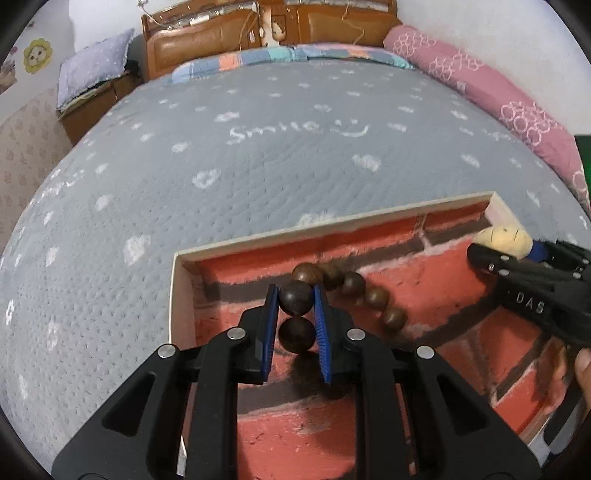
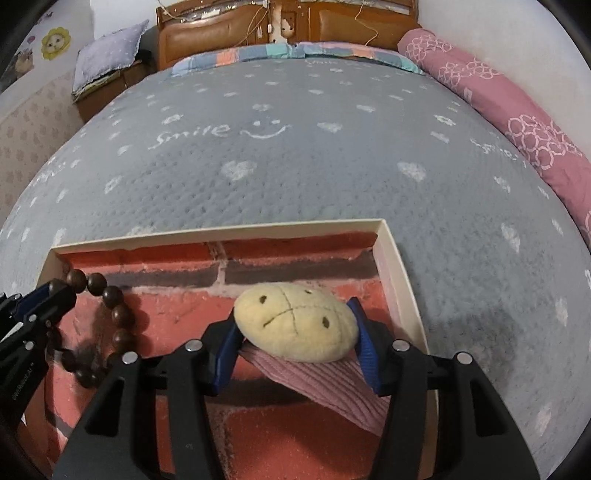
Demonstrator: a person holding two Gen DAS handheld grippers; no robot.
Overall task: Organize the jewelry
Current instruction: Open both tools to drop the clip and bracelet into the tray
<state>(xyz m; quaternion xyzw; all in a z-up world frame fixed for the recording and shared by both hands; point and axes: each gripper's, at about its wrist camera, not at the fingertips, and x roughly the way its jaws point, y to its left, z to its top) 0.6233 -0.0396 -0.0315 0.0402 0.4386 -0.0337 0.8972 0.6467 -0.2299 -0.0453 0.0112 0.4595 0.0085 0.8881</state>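
Note:
A shallow cream-walled box [image 1: 332,225] [image 2: 218,230] with a red brick-pattern foam lining lies on the bed. My left gripper [image 1: 295,301] is shut on a dark wooden bead bracelet [image 1: 354,288] and holds it over the box's left part; the other beads trail right. The bracelet [image 2: 110,295] and left gripper [image 2: 55,291] show at the left of the right wrist view. My right gripper [image 2: 295,325] is shut on a plush hair accessory, a cream face [image 2: 295,321] on pink ribbed fabric [image 2: 325,384], over the box's right part. It also shows in the left wrist view [image 1: 506,240].
The box sits on a grey quilted bedspread [image 1: 258,166] with white hearts. A rolled pink blanket [image 2: 517,122] lies along the right edge. A wooden headboard [image 1: 221,33] and striped pillows are at the far end, a nightstand with a cushion [image 1: 96,70] at far left.

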